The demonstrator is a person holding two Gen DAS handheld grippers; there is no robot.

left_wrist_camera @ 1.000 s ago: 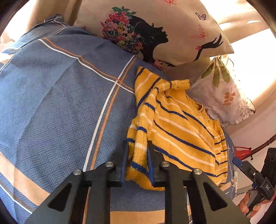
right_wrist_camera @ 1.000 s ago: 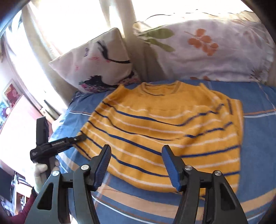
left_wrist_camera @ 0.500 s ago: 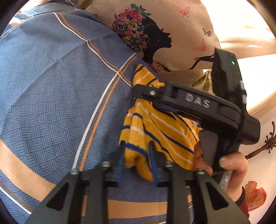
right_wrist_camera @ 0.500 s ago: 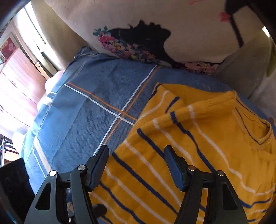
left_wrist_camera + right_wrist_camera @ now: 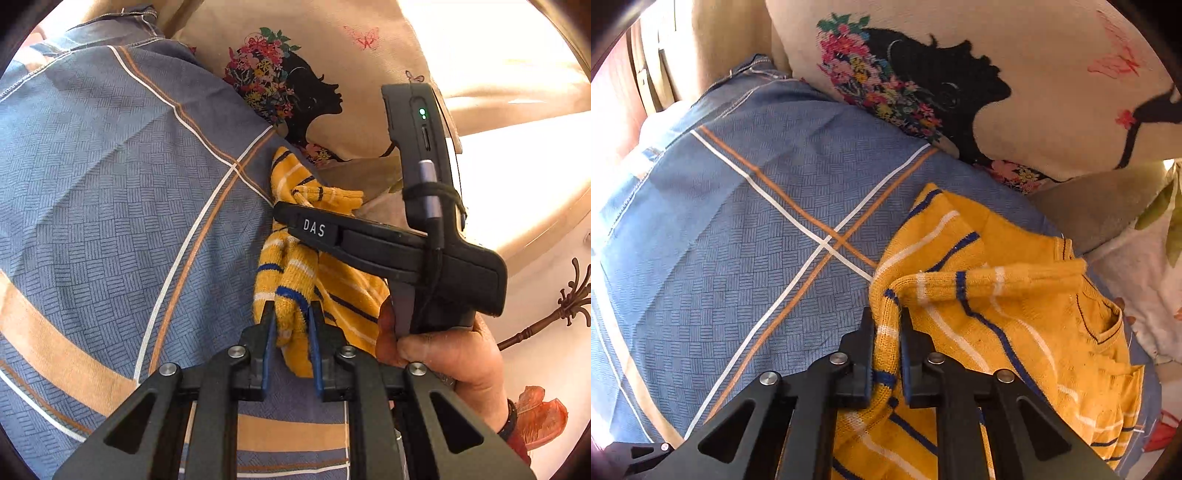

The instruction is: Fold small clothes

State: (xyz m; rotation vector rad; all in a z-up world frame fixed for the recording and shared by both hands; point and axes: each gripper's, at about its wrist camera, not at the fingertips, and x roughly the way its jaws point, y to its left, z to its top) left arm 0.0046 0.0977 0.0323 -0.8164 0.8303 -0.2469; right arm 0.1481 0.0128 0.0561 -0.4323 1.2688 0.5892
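Two tools (image 5: 291,325) (image 5: 886,332), one sweater (image 5: 1015,332) gripped

1. A bed is covered by a blue checked sheet (image 5: 731,266) crossed by white and orange stripes.
2. A cream pillow (image 5: 1052,85) printed with a black profile and flowers leans at the sheet's far edge.
3. A second pillow (image 5: 1137,258) with a leaf print lies just beside it.
4. Strong sunlight washes out the cream wall (image 5: 535,280), which carries a dark ornamental scroll.

one sweater (image 5: 1015,332), two pillows (image 5: 1052,92) (image 5: 1145,266) – two tools (image 5: 291,328) (image 5: 886,332)
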